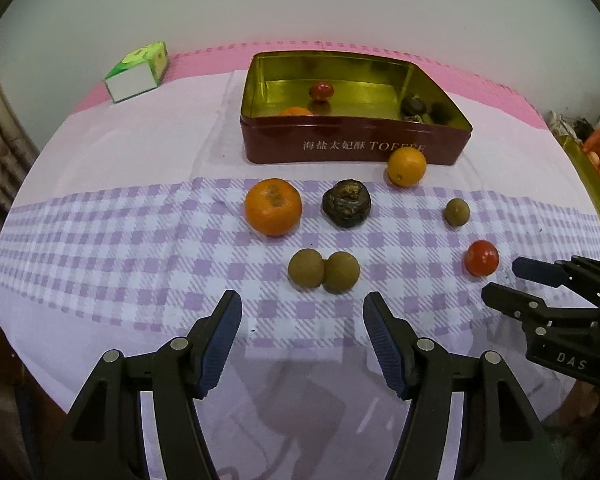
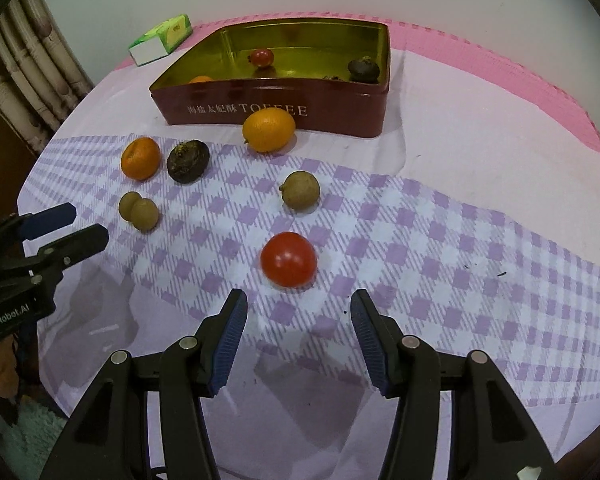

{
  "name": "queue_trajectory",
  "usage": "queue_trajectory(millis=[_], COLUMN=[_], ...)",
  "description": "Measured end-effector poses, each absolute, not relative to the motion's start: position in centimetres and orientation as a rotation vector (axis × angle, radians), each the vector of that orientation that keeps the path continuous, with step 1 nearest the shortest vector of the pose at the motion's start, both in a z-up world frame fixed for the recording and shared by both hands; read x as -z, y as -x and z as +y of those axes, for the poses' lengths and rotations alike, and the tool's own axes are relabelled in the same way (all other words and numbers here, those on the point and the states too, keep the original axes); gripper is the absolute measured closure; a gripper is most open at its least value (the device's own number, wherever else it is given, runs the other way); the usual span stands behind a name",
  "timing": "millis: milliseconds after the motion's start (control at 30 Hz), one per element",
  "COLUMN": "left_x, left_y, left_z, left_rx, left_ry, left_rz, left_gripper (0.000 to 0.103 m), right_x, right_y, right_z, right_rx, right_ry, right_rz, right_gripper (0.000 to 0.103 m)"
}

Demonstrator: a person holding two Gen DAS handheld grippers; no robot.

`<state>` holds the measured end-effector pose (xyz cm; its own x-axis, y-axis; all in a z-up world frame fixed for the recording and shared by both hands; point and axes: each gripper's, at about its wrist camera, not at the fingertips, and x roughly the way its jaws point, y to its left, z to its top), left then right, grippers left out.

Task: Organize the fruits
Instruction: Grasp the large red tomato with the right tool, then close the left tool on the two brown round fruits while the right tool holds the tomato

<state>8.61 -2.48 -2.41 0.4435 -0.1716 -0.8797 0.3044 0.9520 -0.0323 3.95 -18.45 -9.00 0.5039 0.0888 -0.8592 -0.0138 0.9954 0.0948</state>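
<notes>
A red toffee tin (image 1: 352,148) (image 2: 276,110) with a gold inside holds a small tomato (image 1: 321,91), an orange fruit and dark fruits. On the checked cloth lie a tangerine (image 1: 273,207) (image 2: 140,158), a dark wrinkled fruit (image 1: 346,203) (image 2: 188,160), an orange (image 1: 406,167) (image 2: 269,128), two touching brown longans (image 1: 323,271) (image 2: 138,210), a single longan (image 1: 457,211) (image 2: 300,191) and a red tomato (image 1: 481,258) (image 2: 288,259). My left gripper (image 1: 302,312) stands open just short of the longan pair. Just short of the tomato, my right gripper (image 2: 298,312) is open too.
A green and white carton (image 1: 138,72) (image 2: 162,39) lies at the far left of the table. The pink table edge runs behind the tin. Curtains hang at the left. Orange clutter sits off the table's right side.
</notes>
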Motion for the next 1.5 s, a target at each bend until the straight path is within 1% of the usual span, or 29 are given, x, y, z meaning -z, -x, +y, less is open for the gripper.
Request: queue_trajectory(millis=[200,400,667,1500], left_x=[3.4,4.0,4.3,6.2], left_y=[-9.2,-9.6,-9.9,-11.9], left_z=[-2.8,-3.1,-3.8,-4.4], left_rx=[0.297,0.304,0.316,0.274], left_ry=[-0.137,-0.139,-0.147,-0.132], left_rz=[1.101,1.111,1.119,1.141], left_gripper=[0.039,0.039,0.039,0.04], right_x=[9.7,10.0,10.0,9.9], right_y=[-4.8,-5.6,-6.0,-6.5], right_z=[-18.4,-18.1,-17.2,-17.1], right_rx=[-0.058,-0.043,-0.055,-0.059], right_ry=[-0.083,-0.061,-0.031,-0.037], right_rz=[1.051,1.039,1.023,1.011], right_gripper=[0.053,0.057,0.074,0.073])
